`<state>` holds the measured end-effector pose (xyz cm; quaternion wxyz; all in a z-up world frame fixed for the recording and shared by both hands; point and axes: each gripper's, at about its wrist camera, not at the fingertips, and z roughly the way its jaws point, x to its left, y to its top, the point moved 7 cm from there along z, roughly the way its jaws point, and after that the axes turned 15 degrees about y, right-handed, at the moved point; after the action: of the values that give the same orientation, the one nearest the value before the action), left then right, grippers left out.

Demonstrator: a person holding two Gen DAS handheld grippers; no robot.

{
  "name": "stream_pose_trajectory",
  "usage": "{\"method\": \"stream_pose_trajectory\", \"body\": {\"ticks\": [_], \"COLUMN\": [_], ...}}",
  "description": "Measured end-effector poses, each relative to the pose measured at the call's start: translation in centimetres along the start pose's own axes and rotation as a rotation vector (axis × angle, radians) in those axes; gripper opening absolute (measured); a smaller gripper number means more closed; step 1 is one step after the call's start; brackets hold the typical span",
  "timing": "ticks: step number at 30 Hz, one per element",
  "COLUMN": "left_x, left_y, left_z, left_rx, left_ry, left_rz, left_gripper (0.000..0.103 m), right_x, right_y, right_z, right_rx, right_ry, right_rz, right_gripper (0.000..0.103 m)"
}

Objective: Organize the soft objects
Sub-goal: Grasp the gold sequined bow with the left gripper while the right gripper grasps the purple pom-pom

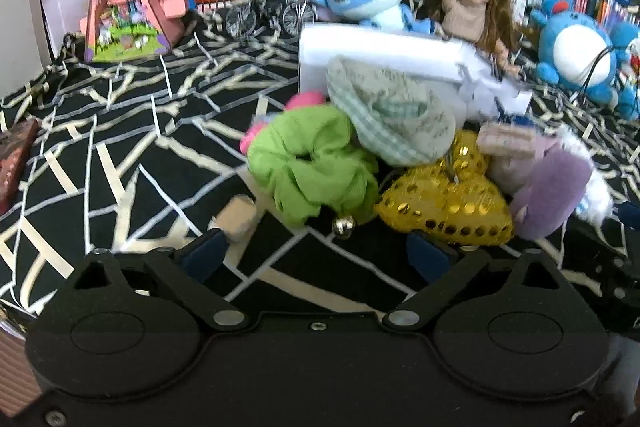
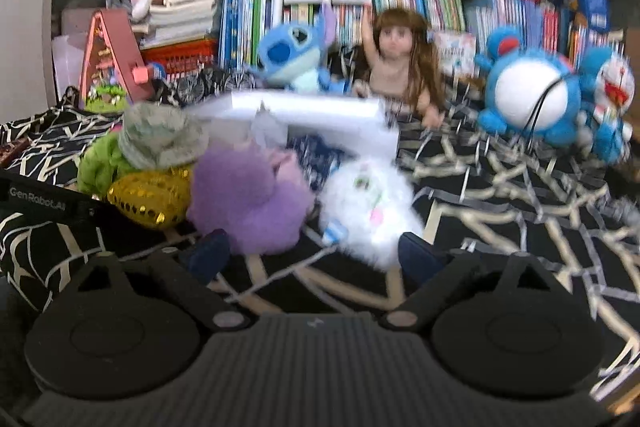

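A black cloth (image 1: 120, 155) with cream and grey lines holds a lime green scrunchie (image 1: 308, 163), a gold sequinned heart (image 1: 444, 203), a lilac fluffy toy (image 2: 248, 195), a white fluffy toy (image 2: 368, 207) and a pale green checked hat (image 1: 396, 115).

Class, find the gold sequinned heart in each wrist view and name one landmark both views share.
Left wrist view: the gold sequinned heart lies right of centre, just right of the green scrunchie.
Right wrist view: the heart lies at the left, between the scrunchie and the purple fluffy toy.
Shared landmark: the doll.
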<state>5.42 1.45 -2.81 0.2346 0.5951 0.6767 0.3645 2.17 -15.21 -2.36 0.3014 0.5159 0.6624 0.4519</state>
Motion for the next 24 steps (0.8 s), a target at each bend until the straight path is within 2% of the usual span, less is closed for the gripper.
{"method": "stream_pose_trajectory", "body": {"ticks": [4, 5, 9, 14, 24], "left_x": [0.4, 0.4, -0.5, -2.3, -4.4], "left_y": [1.0, 1.1, 1.2, 1.2, 1.1], "left_z": [-1.4, -1.7, -3.0, -3.7, -1.5], "left_rx": [-0.061, -0.068, -0.071, -0.084, -0.04], "left_ry": [-0.021, -0.037, -0.145, -0.23, -0.276], "left_rz": [-0.009, -0.011, -0.005, 0.023, 0.019], "left_gripper": [0.084, 0.081, 0.075, 0.07, 0.069], "right_x": [-0.9, -1.2, -1.0, 0.2, 0.4], "right_y": [1.0, 1.1, 0.8, 1.1, 1.6], "right_z": [-0.5, -0.5, -0.5, -0.3, 0.2], "right_rx": [-0.024, -0.024, -0.019, -0.027, -0.04], "right_ry": [-0.023, -0.018, 0.058, 0.139, 0.163], "right_rz": [0.021, 0.041, 0.076, 0.071, 0.086], "right_gripper": [0.081, 0.076, 0.068, 0.066, 0.067]}}
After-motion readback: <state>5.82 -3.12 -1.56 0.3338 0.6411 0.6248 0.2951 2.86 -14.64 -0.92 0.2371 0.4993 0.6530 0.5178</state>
